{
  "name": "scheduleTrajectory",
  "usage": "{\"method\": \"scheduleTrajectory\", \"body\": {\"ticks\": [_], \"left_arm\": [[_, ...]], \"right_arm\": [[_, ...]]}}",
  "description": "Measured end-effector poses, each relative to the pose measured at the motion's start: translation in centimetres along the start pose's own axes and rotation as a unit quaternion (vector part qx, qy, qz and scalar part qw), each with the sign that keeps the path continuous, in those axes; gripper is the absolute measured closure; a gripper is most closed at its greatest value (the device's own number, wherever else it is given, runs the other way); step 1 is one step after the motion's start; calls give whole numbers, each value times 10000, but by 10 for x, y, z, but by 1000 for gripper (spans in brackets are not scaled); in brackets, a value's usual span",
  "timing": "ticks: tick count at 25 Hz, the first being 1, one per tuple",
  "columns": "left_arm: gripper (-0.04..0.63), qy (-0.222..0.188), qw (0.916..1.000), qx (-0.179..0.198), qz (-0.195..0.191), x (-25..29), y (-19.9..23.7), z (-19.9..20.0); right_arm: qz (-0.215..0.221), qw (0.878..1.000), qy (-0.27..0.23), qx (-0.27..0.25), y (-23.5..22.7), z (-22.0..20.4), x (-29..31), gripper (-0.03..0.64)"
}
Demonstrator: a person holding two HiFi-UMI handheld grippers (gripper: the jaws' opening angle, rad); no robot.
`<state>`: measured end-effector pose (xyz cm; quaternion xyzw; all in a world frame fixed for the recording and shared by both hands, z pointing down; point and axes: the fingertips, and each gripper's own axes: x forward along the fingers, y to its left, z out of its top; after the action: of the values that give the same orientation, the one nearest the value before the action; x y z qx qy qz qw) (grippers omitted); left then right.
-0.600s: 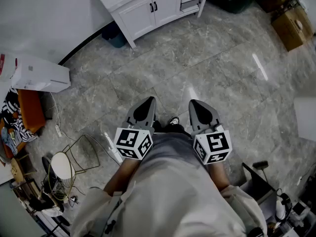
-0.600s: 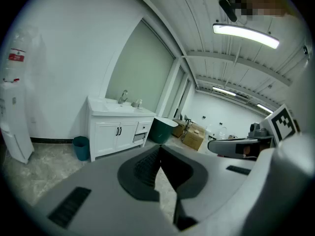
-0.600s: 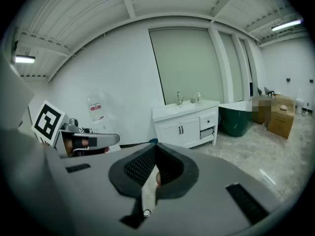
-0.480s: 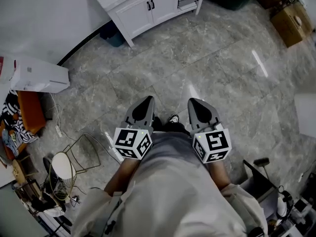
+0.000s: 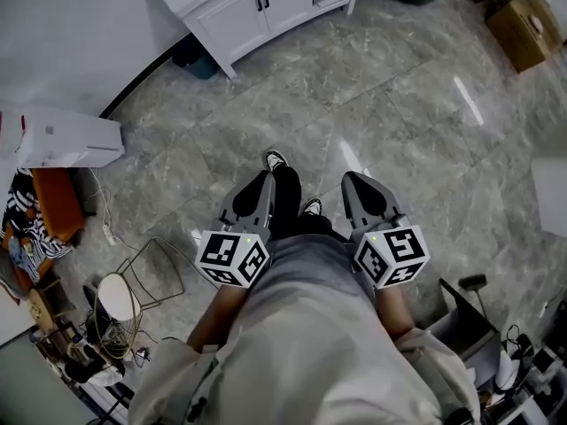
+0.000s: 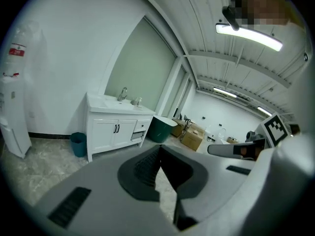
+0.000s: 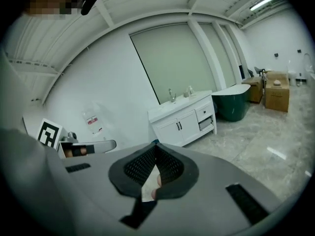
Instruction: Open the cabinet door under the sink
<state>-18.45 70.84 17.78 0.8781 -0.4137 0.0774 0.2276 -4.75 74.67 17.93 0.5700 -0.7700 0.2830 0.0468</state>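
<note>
At the far left of the floor stands a white dispenser, and nearer the person a wire stool. A teal bin sits just beside the left end of the white cabinet, which stands against the wall at the top of the head view, well apart from both grippers. Its two doors are closed, their black handles side by side, and a tap rises from the sink on top.

The left gripper is held low in front of the person's body, aimed toward the cabinet; its jaws are pressed together at the tips with nothing between them. A shoe is set forward on the floor just beside it. The right gripper is level with the left and near it, jaws likewise together and empty. A cardboard box lies at the far right.
</note>
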Motion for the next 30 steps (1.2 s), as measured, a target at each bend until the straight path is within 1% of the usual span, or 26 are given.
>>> {"method": "scheduleTrajectory", "body": {"ticks": [4, 6, 11, 15, 17, 20, 23, 25, 28, 30], "left_arm": [[595, 11, 10000, 15, -97, 21, 5, 10], [595, -14, 9999, 11, -153, 35, 11, 18], [595, -12, 9995, -57, -301, 75, 26, 41], [595, 21, 9996, -37, -294, 105, 44, 67], [595, 41, 9996, -45, -268, 119, 56, 79], [595, 100, 9995, -98, -273, 138, 76, 93], [595, 128, 9994, -141, -284, 156, 95, 108], [595, 95, 9994, -144, -298, 168, 107, 120], [595, 62, 9994, -42, -326, 185, 125, 138], [595, 49, 9993, 4, -359, 196, 136, 148]], "right_arm": [[-208, 9997, -8, -159, -14, 11, 12, 606], [-283, 9995, 19, -159, -21, 17, 23, 606], [-312, 9994, 93, -106, -36, 39, 56, 606], [-294, 9993, 202, -112, -46, 61, 90, 606], [-345, 9985, 299, -287, -50, 72, 110, 606], [-522, 9948, 474, -741, -54, 85, 140, 606], [-536, 9943, 515, -770, -56, 99, 169, 606], [-693, 9918, 537, -927, -59, 109, 187, 606], [-905, 9878, 558, -1138, -63, 123, 212, 606], [-915, 9880, 571, -1109, -63, 133, 230, 606]]}}
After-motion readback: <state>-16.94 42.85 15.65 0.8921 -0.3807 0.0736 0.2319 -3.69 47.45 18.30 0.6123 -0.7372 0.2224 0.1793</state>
